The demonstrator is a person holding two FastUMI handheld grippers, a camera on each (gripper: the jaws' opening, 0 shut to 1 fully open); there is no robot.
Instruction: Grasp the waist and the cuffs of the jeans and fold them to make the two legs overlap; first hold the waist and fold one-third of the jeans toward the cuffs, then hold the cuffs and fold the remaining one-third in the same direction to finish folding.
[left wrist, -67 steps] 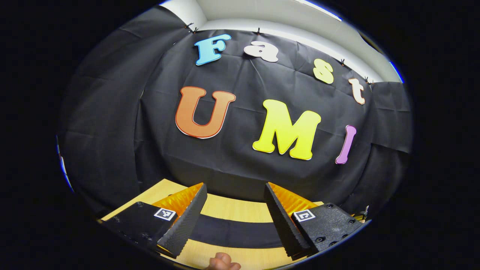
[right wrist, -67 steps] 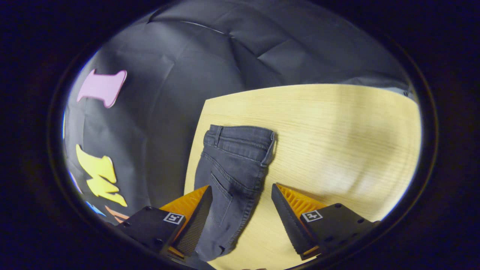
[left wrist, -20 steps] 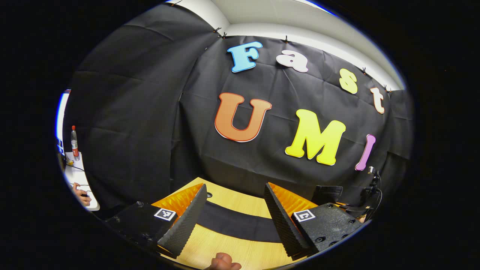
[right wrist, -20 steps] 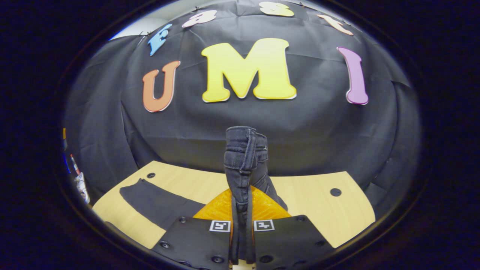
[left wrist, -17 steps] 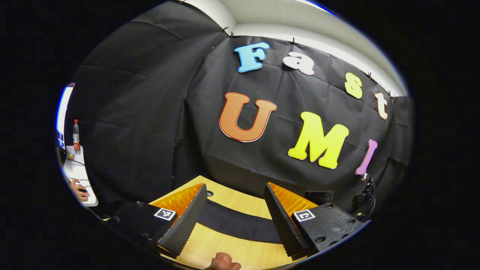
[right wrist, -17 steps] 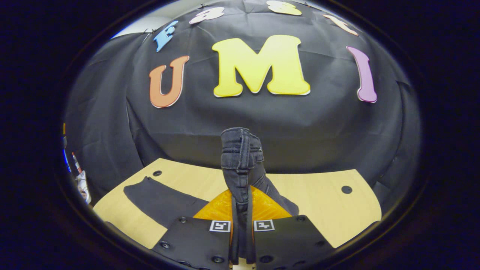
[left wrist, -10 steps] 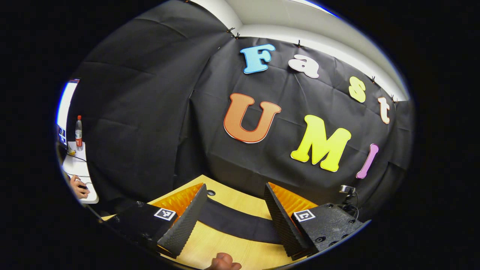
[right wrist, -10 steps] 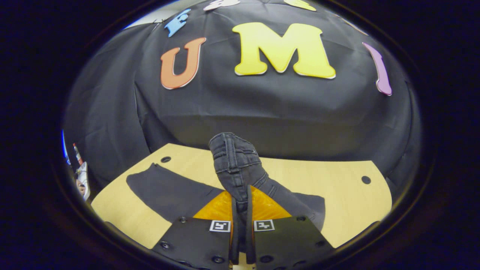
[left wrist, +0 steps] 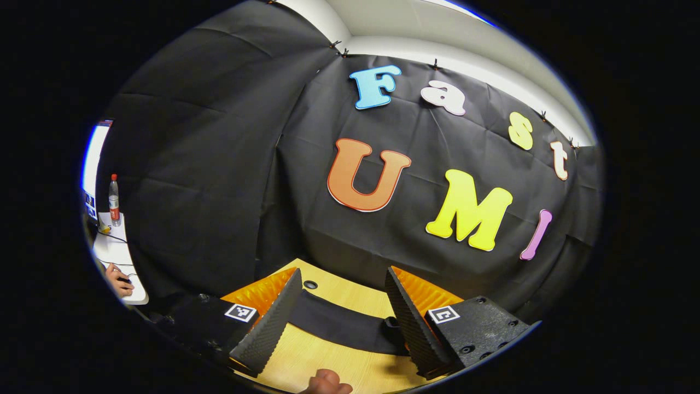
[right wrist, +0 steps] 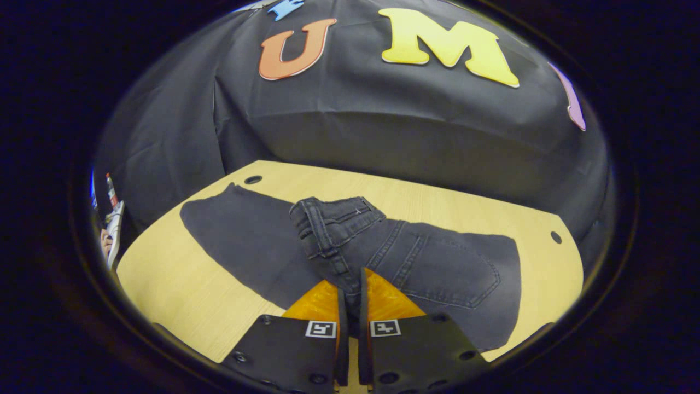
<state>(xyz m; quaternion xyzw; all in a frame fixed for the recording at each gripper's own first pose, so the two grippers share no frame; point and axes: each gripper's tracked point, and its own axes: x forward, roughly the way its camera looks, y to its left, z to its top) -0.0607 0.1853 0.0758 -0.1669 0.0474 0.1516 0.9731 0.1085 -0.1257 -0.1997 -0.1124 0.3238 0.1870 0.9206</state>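
My right claw (right wrist: 350,298) is pinched on the waistband of the jeans (right wrist: 383,251), both fingers pressed against the denim fold at the bottom of the right gripper view. The jeans lie flat on the wooden surface (right wrist: 180,295). Their long axis runs across that view from upper left to lower right. The waist end is turned back over the seat, so the waistband points toward the booth wall, and a back pocket faces up to the right of it. A single leg stretches off to the left, ending near a small hole in the surface (right wrist: 252,179). The cloth just under my fingers is hidden, so I cannot tell how much is gripped.

My left claw (left wrist: 342,317) is spread wide and holds nothing. In the left gripper view a dark strip of the jeans (left wrist: 339,327) crosses the surface between and beyond its fingers, both ends cut off behind them. A fingertip (left wrist: 326,382) pokes in at the bottom edge. Far left, a bottle (left wrist: 114,192) stands on a white desk (left wrist: 112,251) beside another person's hand (left wrist: 119,276).
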